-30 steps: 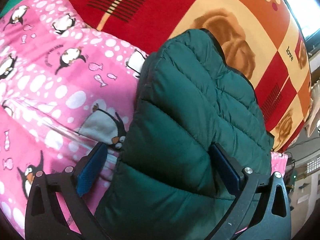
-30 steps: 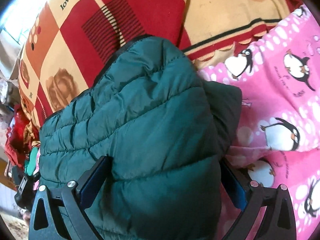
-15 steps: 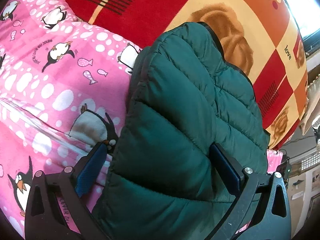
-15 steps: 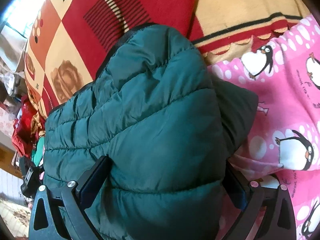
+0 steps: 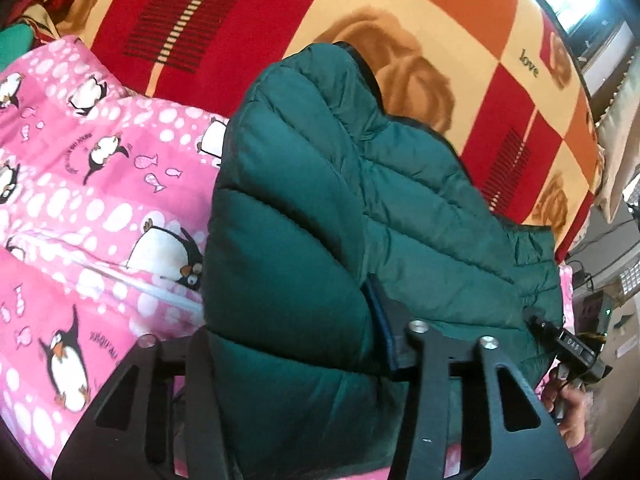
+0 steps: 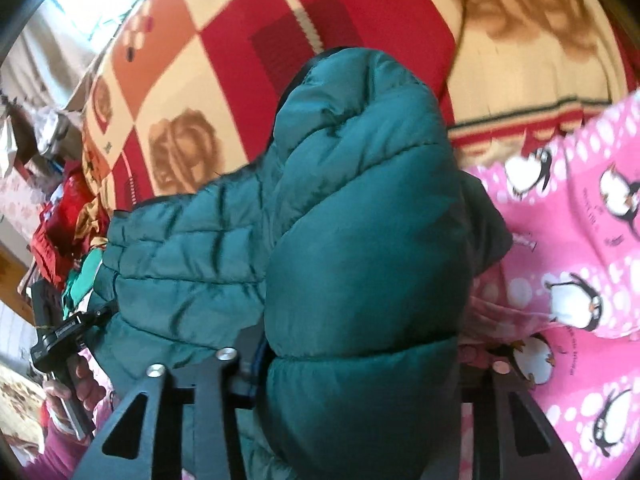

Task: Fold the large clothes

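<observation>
with both claws, left gripper [image 5: 296, 344] and right gripper [image 6: 360, 360], clamped on the dark green quilted puffer jacket [image 5: 320, 208], i'm mid-fold; next i lay it flat at frame centre.

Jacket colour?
Dark green jacket, quilted; left wrist view shows it best.

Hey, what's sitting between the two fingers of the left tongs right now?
A thick puffy fold of the green jacket fills the gap between the fingers of the left tongs, which squeeze it; the left wrist view shows this.
</observation>
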